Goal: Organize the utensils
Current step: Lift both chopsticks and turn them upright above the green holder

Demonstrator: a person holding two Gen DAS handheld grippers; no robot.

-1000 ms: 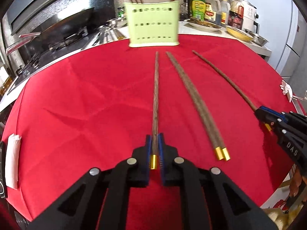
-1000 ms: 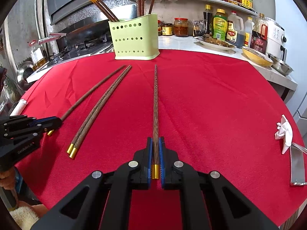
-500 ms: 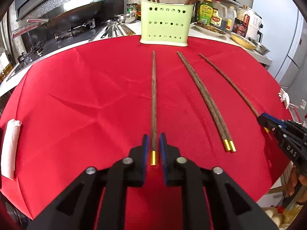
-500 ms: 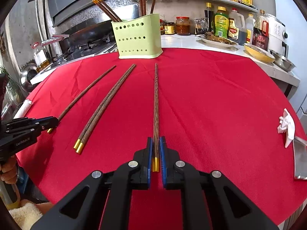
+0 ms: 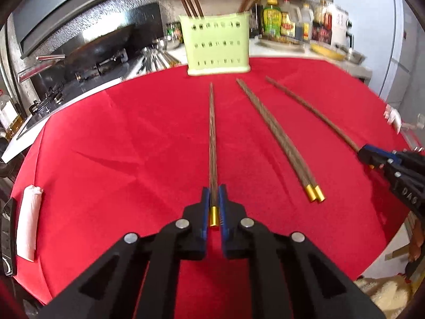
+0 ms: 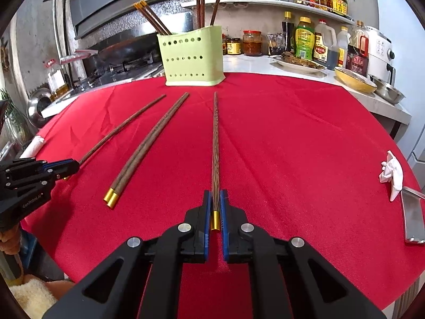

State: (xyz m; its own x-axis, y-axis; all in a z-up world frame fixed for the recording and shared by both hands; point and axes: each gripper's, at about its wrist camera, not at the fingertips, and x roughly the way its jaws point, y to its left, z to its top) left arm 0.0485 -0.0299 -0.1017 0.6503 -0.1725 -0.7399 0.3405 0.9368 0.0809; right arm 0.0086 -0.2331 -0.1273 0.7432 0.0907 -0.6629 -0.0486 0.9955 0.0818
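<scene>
My left gripper is shut on the gold-capped end of a long brown chopstick that points at the green perforated utensil holder. My right gripper is shut on the gold-capped end of another chopstick, also pointing toward the holder. A pair of chopsticks lies on the red cloth between the two grippers; it also shows in the left wrist view. Several chopsticks stand in the holder.
The red tablecloth covers a round table. A crumpled white tissue and a metal object lie at its right edge, a rolled white cloth at its left. Bottles, plates and a wok stand on the counter behind.
Both grippers hold their chopsticks as before. The left gripper's view has tilted and shifted, with the holder now nearer centre and higher. The right gripper's view has barely changed.
</scene>
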